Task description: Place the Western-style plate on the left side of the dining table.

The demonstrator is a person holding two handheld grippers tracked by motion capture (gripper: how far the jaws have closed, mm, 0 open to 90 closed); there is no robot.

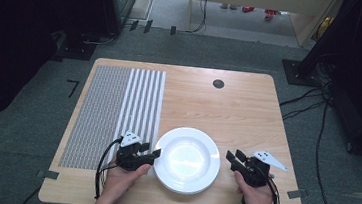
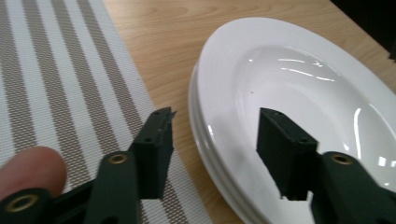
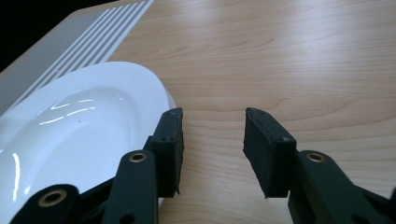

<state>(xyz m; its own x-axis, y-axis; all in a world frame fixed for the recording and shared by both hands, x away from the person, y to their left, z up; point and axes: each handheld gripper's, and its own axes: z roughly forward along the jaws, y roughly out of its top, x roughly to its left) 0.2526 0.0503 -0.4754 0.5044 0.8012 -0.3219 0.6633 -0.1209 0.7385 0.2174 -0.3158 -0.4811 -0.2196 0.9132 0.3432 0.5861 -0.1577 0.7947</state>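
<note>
- Both forearms enter at the bottom edge of the high view, cut off above the wrists; left hand [image 1: 122,176] carries the left gripper [image 1: 153,153], right hand [image 1: 255,195] carries the right gripper [image 1: 232,158].
- Left gripper: jaws part open, gap straddles the near-left rim of the plate stack [image 2: 280,88]; 1 jaw over the bowl, 1 over the placemat [image 2: 56,84]; pads not pressing, nothing held. A fingertip, blurred, shows at lower left of the left gripper view.
- Right gripper: jaws part open, bare table [image 3: 289,60] in the gap; plate rim just beside 1 jaw, contact hard to tell. Nothing held.
- Plates: white, round, no long axis, lying flat with the bowl up; at least 2 stacked, count below the top 1 hidden. Stack sits near the table's front edge, between the grippers, just right of the striped placemat.
- No readable writing or brand anywhere.
- Floor and dark gear around the table are too dim to make out.
</note>
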